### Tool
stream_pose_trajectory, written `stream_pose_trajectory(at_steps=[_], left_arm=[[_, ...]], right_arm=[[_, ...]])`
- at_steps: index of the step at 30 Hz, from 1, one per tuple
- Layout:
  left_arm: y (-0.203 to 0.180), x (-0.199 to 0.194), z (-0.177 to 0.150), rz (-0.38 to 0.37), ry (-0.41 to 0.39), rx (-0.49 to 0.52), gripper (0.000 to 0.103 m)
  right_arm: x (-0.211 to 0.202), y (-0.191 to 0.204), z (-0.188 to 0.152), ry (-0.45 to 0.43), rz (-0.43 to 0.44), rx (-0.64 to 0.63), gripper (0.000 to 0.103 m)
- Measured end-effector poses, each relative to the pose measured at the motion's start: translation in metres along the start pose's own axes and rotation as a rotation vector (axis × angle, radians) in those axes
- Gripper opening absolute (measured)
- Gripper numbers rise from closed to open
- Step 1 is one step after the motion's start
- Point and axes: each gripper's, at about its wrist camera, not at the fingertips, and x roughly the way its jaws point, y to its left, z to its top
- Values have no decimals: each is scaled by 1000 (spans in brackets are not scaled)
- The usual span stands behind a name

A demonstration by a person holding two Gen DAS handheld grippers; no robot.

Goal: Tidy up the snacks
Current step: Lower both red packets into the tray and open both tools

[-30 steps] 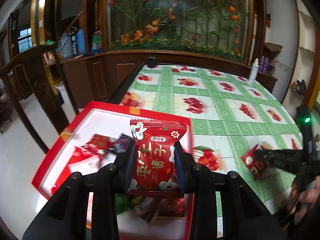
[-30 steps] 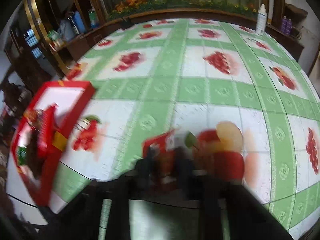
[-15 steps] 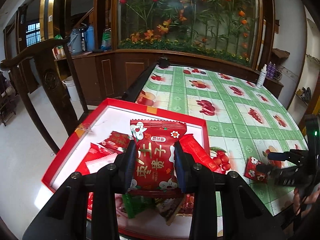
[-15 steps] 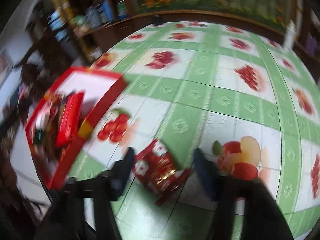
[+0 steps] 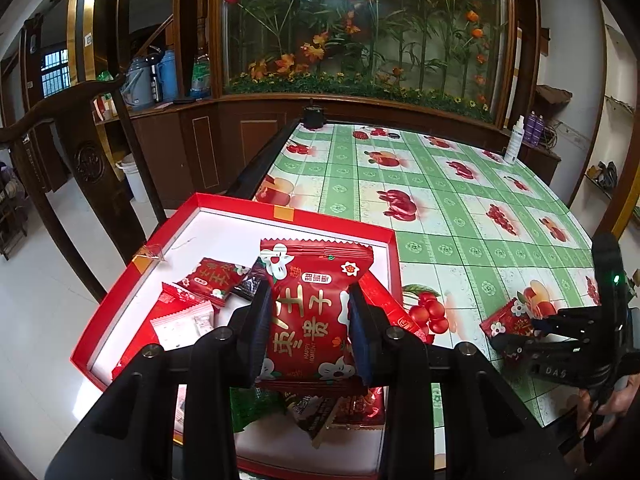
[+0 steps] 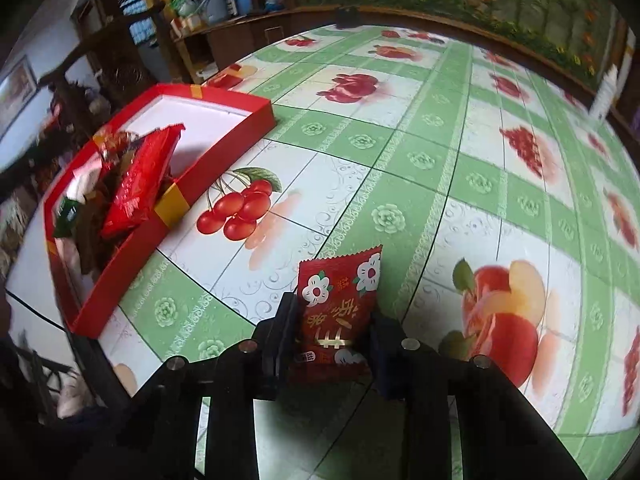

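Observation:
My left gripper is shut on a red snack packet and holds it above the red box, which has a white floor and several snack packets in it. My right gripper is shut on a second small red snack packet just above the tablecloth, right of the box. The right gripper also shows in the left wrist view with its packet.
The table has a green and white fruit-print cloth. A white spray bottle stands at the far right edge. A dark wooden chair stands left of the table. The box overhangs the table's left edge.
My right gripper has closed on the small red packet, which lay between its open fingers before. My left gripper still holds its packet over the box, which now sits lower in view.

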Motion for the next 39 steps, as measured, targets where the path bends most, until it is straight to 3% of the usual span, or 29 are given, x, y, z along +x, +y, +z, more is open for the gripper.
stream_pose_trajectory(at_steps=[6, 10, 19, 22, 23, 24, 25, 27, 28, 39], left_arm=[[13, 0, 4, 28, -8, -20, 33], [32, -3, 7, 68, -25, -44, 33], [62, 12, 13, 124, -5, -44, 34], [61, 18, 8, 107, 23, -32, 41], [60, 19, 7, 101, 27, -31, 53], [59, 20, 5, 98, 30, -30, 71], [58, 20, 4, 100, 29, -27, 76], [53, 16, 3, 109, 13, -10, 77], [50, 14, 3, 114, 5, 4, 77], [30, 8, 9, 212, -3, 24, 78]], right_arm=[[-29, 2, 22, -102, 133, 76, 32], [-43, 29, 54, -174, 191, 36, 32], [-31, 115, 106, -244, 299, -89, 32], [-20, 128, 120, -244, 341, -76, 35], [-18, 131, 122, -250, 363, -65, 35], [-17, 131, 124, -257, 390, -53, 38], [-17, 130, 125, -266, 419, -40, 42], [-19, 123, 124, -299, 452, -7, 59], [-20, 119, 121, -314, 459, 4, 62], [-25, 67, 80, -309, 383, 94, 71]])
